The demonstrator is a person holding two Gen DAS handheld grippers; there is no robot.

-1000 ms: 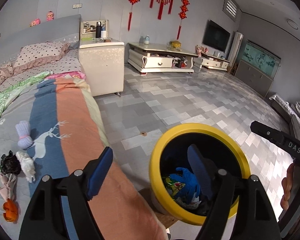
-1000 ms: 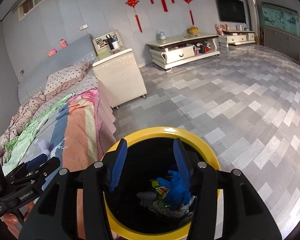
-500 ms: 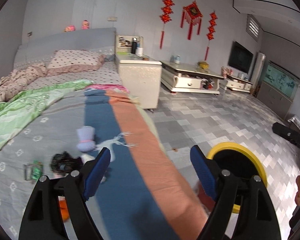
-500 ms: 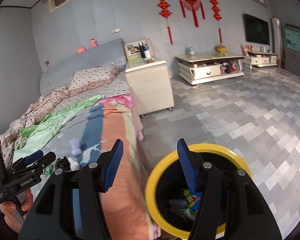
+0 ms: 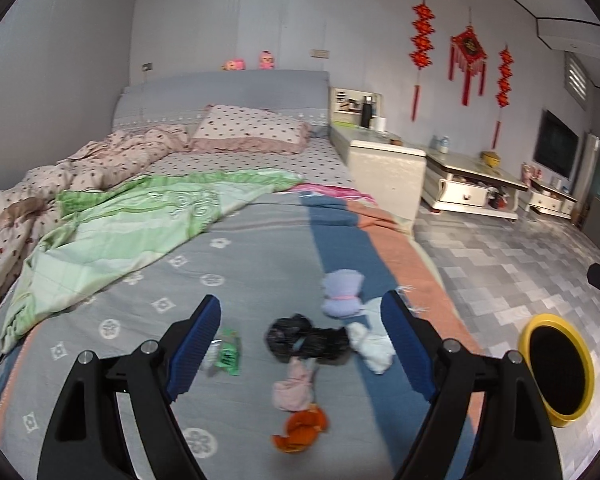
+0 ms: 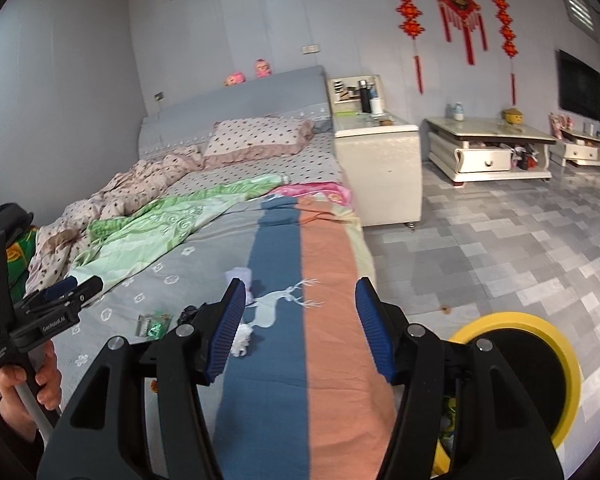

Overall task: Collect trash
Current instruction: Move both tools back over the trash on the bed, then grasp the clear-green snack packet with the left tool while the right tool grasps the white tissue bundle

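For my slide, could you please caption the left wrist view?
Open left claw over scraps on the bed, yellow bin beside.

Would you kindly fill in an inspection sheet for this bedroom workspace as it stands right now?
Surface: bed with grey patterned cover, green quilt rumpled on it.
Job's things: black wad, white wad, pink wad, orange scrap, lilac bundle, green wrapper lying on the cover; yellow-rimmed bin on the floor beside the bed.
Clutter: pillow.
Grippers: left gripper open, empty; right gripper open, empty.
Cables: nothing seen.
Surroundings: nightstand, tiled floor.
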